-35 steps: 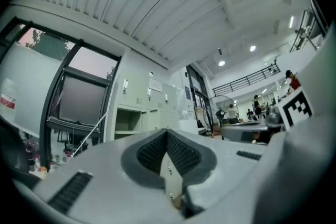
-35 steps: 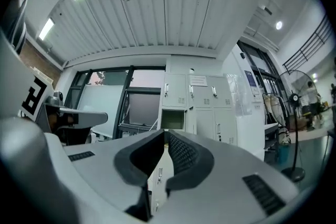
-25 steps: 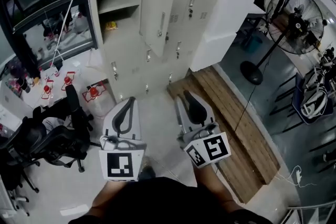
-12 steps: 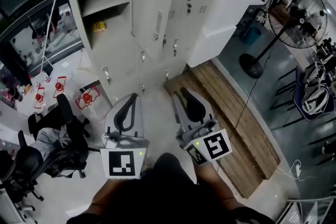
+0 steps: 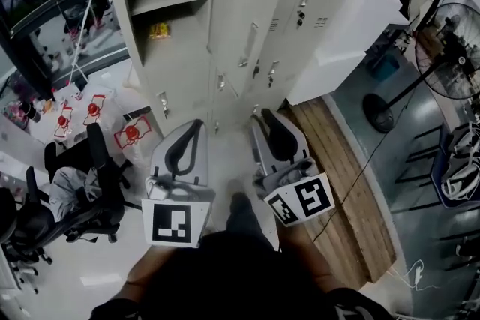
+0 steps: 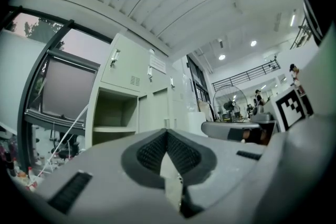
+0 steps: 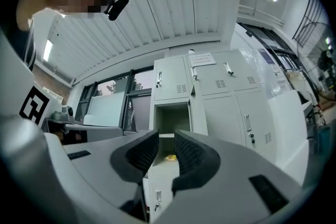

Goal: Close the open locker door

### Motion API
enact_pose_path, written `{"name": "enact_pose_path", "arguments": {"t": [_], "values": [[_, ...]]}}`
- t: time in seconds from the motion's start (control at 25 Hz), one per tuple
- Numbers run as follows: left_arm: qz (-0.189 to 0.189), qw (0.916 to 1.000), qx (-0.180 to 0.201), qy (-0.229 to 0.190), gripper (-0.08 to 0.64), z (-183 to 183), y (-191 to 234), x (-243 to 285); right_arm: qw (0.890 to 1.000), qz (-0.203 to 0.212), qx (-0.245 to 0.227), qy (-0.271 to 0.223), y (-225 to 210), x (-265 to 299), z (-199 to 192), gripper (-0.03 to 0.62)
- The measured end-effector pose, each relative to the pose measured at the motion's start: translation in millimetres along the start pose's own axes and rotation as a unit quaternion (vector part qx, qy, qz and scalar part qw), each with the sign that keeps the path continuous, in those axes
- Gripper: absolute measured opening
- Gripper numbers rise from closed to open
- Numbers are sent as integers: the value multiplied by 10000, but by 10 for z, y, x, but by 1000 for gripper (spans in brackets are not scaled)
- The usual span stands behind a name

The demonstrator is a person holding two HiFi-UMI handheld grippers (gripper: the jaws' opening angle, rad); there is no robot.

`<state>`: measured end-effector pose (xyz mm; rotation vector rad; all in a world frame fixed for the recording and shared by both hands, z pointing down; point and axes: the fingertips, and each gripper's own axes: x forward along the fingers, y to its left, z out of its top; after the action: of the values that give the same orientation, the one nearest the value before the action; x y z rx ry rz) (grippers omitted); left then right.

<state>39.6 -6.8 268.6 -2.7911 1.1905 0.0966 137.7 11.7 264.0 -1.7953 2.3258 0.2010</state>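
Note:
The beige locker bank fills the top of the head view. Its open door (image 5: pixel 247 19) swings out toward me, beside the open compartment (image 5: pixel 161 7) with a shelf and a small yellow item (image 5: pixel 159 31). Both grippers hang low in front of me, well short of the door. My left gripper (image 5: pixel 193 130) has its pad tips touching with nothing between them; in the left gripper view it (image 6: pixel 167 134) points at the open compartment (image 6: pixel 113 113). My right gripper (image 5: pixel 264 124) holds nothing. In the right gripper view it (image 7: pixel 166 140) shows a narrow gap with the open compartment (image 7: pixel 170 118) behind.
Black office chairs (image 5: pixel 71 191) and red-capped jugs (image 5: pixel 94 110) stand at the left. A wooden pallet (image 5: pixel 341 176) lies at the right, with a white cabinet (image 5: pixel 352 26) behind it and a standing fan (image 5: pixel 450 34) further right. A cable (image 5: pixel 360 176) crosses the pallet.
The lockers have come nearer and shifted in the head view as the person stepped toward them. Both grippers keep the same pose in front of the body.

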Motion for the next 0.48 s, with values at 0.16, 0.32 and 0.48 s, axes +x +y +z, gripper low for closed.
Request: {"name": "enact_pose_path", "arguments": {"t": [0.16,0.32,0.48], "values": [[129,9999,79,-64,2,5,10,467,9993,378,17,-39,-294,329,-54,83],[295,9995,73,16,2,-16,76,936,9977,681,-27,-26,-613,624,-62,83],[497,9987,-41,98,2,-57,123,1314,9957,920,30,63,-938,838,-103,83]]}}
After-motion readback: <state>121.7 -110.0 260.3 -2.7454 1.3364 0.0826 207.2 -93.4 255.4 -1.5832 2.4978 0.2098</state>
